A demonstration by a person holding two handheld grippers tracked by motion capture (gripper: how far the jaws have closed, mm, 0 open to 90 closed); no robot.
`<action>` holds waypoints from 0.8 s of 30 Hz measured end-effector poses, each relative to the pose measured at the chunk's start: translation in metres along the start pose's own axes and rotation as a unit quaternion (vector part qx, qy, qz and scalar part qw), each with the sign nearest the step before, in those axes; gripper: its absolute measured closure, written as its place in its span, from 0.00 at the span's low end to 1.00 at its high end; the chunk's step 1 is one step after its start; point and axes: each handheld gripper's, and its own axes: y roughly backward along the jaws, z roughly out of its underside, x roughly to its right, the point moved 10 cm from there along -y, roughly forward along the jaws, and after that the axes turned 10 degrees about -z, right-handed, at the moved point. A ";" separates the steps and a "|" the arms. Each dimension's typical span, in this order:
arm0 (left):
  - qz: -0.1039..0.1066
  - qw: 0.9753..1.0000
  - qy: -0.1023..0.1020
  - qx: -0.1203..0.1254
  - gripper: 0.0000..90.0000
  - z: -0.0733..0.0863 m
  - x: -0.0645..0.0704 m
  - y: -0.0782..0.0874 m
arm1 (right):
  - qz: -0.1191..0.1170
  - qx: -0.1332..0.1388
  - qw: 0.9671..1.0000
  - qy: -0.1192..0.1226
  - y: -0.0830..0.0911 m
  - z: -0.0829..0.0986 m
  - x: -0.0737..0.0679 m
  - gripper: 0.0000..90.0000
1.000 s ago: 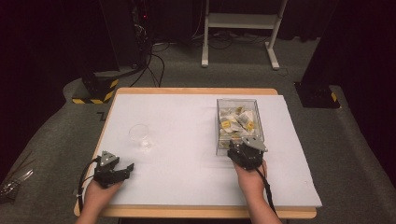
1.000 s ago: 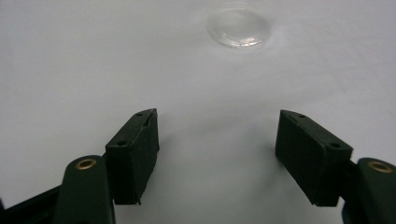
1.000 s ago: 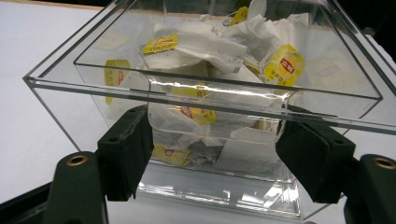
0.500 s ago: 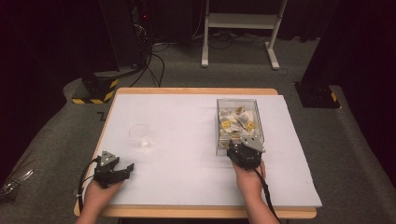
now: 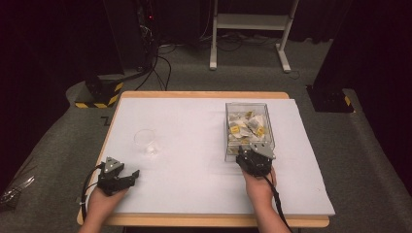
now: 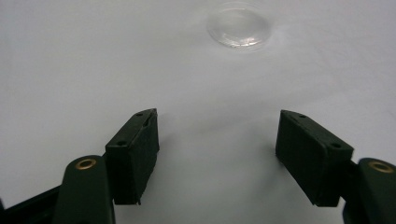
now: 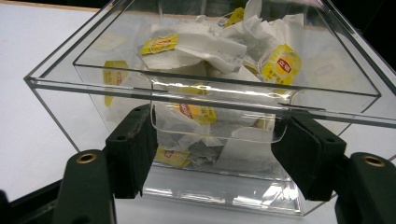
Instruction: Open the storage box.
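A clear plastic box [image 5: 268,127] [image 7: 56,84] holding several tea bags [image 5: 247,126] [image 7: 205,44] with yellow tags stands at the table's right middle. My right gripper [image 5: 254,156] [image 7: 215,154] is open and sits just in front of the box's near wall, nothing between its jaws. A small clear glass cup [image 5: 145,141] [image 6: 239,24] stands upright at the left middle of the white mat. My left gripper [image 5: 127,175] [image 6: 217,156] rests low on the mat near the front left corner, open and empty, some way short of the cup.
The white mat [image 5: 194,145] covers a wooden table [image 5: 204,221]. Between the cup and the box lies bare mat. Beyond the table are a dark floor, cables, a white stand [image 5: 248,22] and black-and-yellow striped feet [image 5: 97,92].
The right gripper has edged slightly forward toward the box's near wall. The left gripper has not moved.
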 end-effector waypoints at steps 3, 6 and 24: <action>0.000 1.000 0.000 0.000 0.34 0.000 0.000 0.000 | 0.000 0.001 1.000 0.002 0.001 0.001 0.000 0.36; 0.000 1.000 0.000 0.000 0.34 0.000 0.000 0.000 | -0.001 0.001 1.000 0.002 0.002 0.001 -0.001 0.36; 0.000 1.000 0.000 0.001 0.34 0.000 0.000 0.000 | -0.009 0.004 1.000 0.006 0.014 0.008 -0.003 0.36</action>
